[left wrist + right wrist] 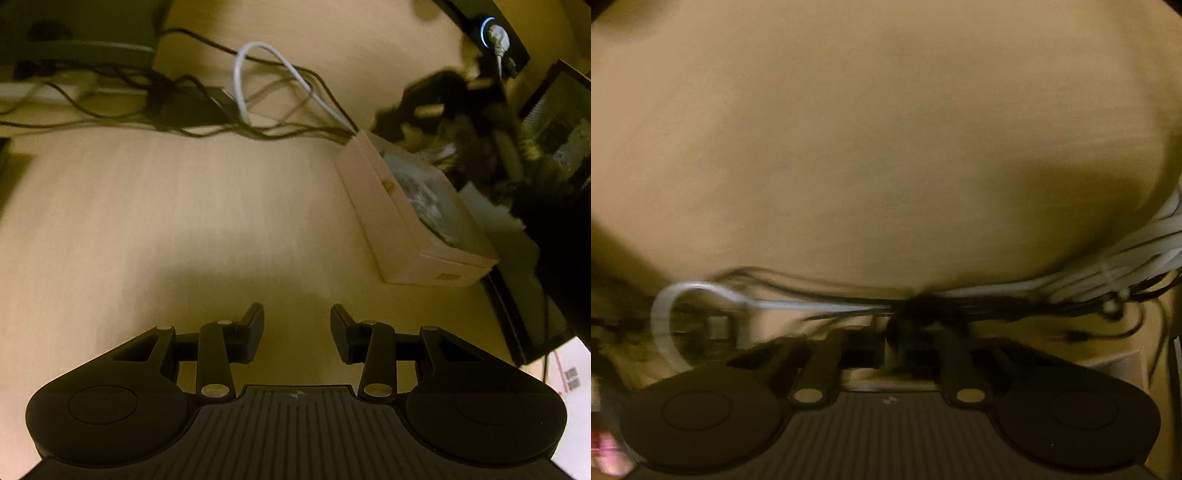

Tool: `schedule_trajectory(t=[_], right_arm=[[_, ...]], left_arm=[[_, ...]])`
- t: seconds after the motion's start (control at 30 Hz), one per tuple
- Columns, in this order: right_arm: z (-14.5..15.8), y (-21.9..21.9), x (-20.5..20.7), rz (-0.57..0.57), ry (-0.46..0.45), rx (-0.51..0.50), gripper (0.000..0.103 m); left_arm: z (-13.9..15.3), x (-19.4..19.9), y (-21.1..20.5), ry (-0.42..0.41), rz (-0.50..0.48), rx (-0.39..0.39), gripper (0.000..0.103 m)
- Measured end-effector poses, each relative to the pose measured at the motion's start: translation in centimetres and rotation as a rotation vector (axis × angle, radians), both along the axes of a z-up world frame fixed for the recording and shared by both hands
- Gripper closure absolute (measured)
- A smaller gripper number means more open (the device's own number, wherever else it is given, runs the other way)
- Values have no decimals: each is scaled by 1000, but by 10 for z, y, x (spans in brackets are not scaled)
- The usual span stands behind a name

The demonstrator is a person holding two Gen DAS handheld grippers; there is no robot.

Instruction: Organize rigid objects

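Left gripper (297, 328) wide open over bare tabletop (166, 206), holding nothing | right gripper (892, 347) closed, blurred among cables (997, 295), hold unclear | box (402, 221) right

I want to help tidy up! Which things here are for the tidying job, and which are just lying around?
For the job:
- pale pink cardboard box with its silvery crinkled contents
- left claw, open
- right claw, shut

Just lying about:
- looped white cable
- tangled black cables
- light wooden tabletop
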State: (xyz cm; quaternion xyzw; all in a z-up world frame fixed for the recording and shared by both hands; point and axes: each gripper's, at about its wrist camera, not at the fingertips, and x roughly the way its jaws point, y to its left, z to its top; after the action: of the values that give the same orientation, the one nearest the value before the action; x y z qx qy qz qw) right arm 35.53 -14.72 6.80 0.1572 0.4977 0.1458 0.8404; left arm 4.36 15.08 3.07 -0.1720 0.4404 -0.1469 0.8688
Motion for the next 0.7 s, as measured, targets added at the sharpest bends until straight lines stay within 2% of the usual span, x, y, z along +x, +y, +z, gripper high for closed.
schedule_trajectory(t=[0.17, 0.3, 0.37, 0.5, 0.6, 0.7], right_arm=[[59, 12, -58, 30, -102, 51, 100], [98, 5, -127, 88, -176, 76, 100], [109, -6, -166, 111, -181, 85, 99], [107, -38, -244, 153, -132, 88, 99], [87, -59, -292, 145, -70, 58, 99], [67, -75, -325, 131, -67, 15, 99]], left_arm=[[-1, 13, -17, 8, -79, -43, 60], [6, 5, -41, -8, -113, -5, 60], [8, -1, -54, -8, -121, 4, 60], [8, -20, -81, 1, -81, 20, 60], [5, -34, -98, 12, -51, 27, 60], [6, -47, -114, 8, -29, 47, 60]])
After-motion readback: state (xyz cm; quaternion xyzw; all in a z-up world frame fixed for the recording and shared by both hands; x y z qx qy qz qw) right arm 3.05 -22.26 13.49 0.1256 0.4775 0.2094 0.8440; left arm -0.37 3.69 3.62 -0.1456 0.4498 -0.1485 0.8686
